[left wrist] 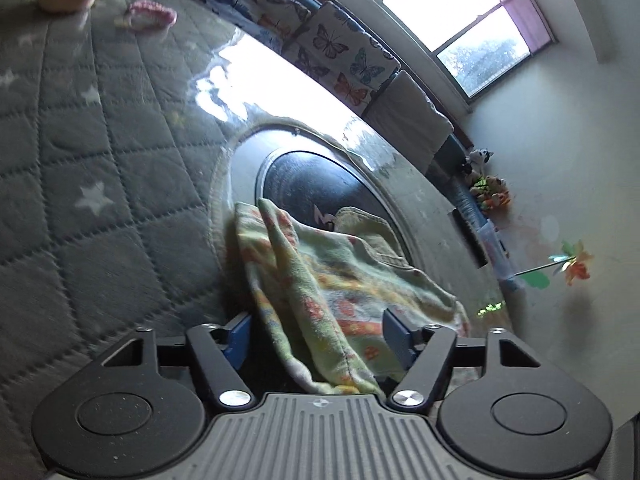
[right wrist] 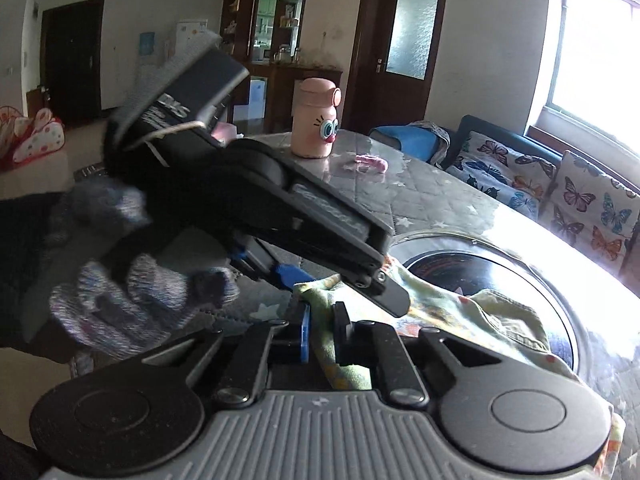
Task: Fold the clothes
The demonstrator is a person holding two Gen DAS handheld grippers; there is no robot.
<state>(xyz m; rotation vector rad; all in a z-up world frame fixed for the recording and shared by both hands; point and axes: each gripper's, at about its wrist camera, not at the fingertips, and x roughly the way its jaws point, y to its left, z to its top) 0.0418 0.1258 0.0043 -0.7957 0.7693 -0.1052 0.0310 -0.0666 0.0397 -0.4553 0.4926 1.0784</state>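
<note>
The right claw (right wrist: 321, 330) is clamped tight on a fold of cloth. The left claw (left wrist: 316, 334) stands half spread, cloth between its blue pads, tilted downward and gripped by a gloved hand (right wrist: 132, 304).

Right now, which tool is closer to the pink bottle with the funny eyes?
Left. The left tool reaches in between the right tool and the pink bottle, so it is closer. Both sit at the green cloth, apart from the bottle.

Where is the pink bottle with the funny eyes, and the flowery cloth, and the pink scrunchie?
pink bottle (right wrist: 314, 122), right wrist view, middle of its body.
flowery cloth (left wrist: 320, 276), left wrist view, middle of the bunched fabric.
pink scrunchie (left wrist: 154, 14), left wrist view, on its ruffled loop.
</note>
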